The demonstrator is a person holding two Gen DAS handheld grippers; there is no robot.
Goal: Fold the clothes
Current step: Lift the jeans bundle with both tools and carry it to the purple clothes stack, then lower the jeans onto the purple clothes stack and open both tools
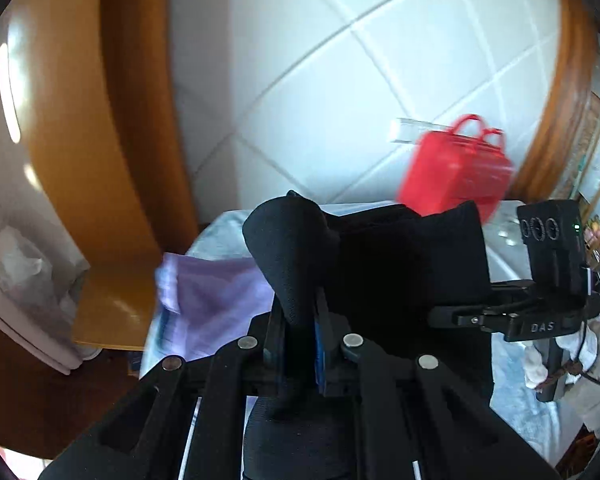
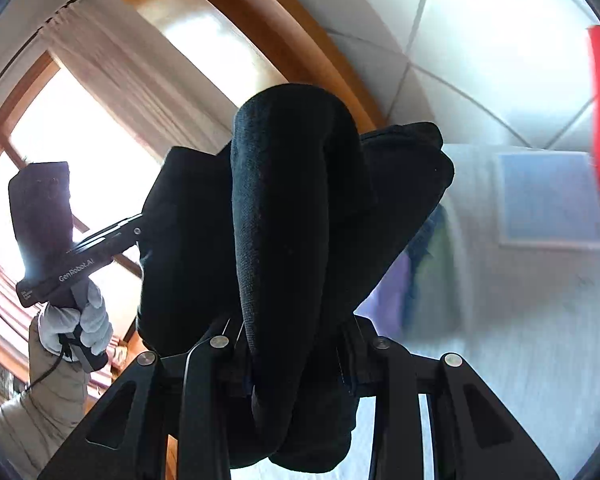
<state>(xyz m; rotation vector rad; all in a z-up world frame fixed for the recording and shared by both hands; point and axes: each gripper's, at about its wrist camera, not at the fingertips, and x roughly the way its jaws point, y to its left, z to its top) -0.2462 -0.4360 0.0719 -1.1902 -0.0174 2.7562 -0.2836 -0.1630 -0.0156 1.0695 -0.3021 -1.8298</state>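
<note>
Left claw (image 1: 295, 344): my jaws are nearly closed, pinching a thick fold of black knit garment (image 1: 400, 272) that bulges in a rounded hump above them. Right claw (image 2: 295, 360): my jaws stand partly apart, clamped on another rolled, coarse-textured fold of that cloth, which hangs in the air between both claws. Below lies a pale bed (image 2: 520, 320) bearing a lilac cloth (image 1: 215, 296). Glossy tiled floor (image 1: 340, 60) and a red bag (image 1: 456, 168) lie beyond its edge.

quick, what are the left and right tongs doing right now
Left tongs: closed on a bunched edge of the black garment.
Right tongs: closed on a thick fold of the same black garment.
</note>
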